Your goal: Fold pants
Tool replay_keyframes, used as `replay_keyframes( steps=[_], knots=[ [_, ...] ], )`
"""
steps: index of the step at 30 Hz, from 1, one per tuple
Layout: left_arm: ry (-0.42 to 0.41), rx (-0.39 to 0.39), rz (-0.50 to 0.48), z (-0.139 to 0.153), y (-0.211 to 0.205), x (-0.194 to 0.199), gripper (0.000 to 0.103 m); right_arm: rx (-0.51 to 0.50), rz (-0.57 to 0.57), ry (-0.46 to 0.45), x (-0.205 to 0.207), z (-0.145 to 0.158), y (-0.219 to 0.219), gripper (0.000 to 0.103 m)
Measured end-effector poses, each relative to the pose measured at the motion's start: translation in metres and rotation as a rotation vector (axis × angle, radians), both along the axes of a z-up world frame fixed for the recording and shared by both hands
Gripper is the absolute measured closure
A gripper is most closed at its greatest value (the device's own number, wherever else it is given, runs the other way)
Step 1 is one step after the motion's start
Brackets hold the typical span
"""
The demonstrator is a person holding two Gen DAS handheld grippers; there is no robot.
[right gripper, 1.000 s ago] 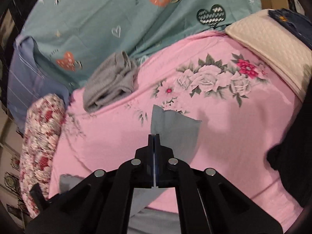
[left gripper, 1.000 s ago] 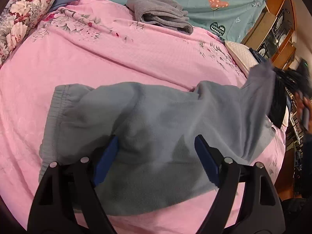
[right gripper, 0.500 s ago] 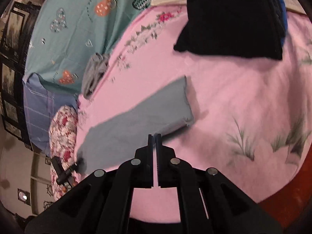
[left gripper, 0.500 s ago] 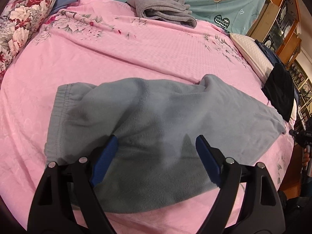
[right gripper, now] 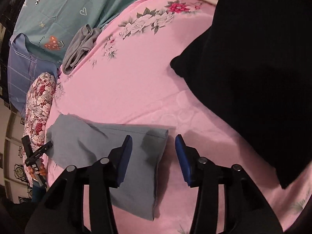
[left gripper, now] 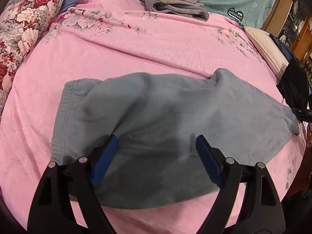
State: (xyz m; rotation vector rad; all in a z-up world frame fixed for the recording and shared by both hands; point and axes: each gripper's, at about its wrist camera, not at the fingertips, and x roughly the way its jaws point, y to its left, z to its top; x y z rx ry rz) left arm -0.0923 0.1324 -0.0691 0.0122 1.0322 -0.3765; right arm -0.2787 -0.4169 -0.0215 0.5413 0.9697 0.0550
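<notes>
The grey pants [left gripper: 165, 117] lie flat on the pink bed [left gripper: 156, 44], legs stacked one on the other, with the waistband [left gripper: 64, 117] toward nine o'clock in the left wrist view and the leg hems toward three o'clock. The left hand-held gripper [left gripper: 156, 150] hangs released over the seat area, holding nothing. The right hand-held gripper [right gripper: 154, 154] is also spread wide and empty, straddling the hem end [right gripper: 156, 142].

The likely next step is folding the legs across toward the waistband. To do it well, the right hand-held gripper should bite both hem layers together at the corner, not just the top one. The left could pin the cloth near the middle as a crease line. A small ridge at one o'clock on the pants deserves smoothing first. The black garment [right gripper: 253, 68] lies just beside the hem, so the carry should stay clear of it.
</notes>
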Motion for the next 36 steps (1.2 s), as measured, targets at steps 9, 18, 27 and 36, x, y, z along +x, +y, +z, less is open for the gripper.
replay_keyframes(
  steps=[9,18,27,36],
  knots=[
    [0.010,0.061,0.028,-0.002,-0.013,0.006,0.012,-0.260,0.154,-0.015,0.000,0.003,0.030,0.074],
    [0.010,0.079,0.033,-0.004,-0.017,0.006,0.010,-0.123,0.227,-0.053,0.002,-0.006,0.025,0.074],
    [-0.015,0.032,0.070,0.007,-0.016,0.010,0.010,-0.361,0.266,-0.111,0.009,0.040,0.044,0.097],
    [-0.030,0.035,0.101,0.003,0.002,0.007,0.010,-0.424,0.154,0.072,0.045,-0.002,0.010,0.097]
  ],
)
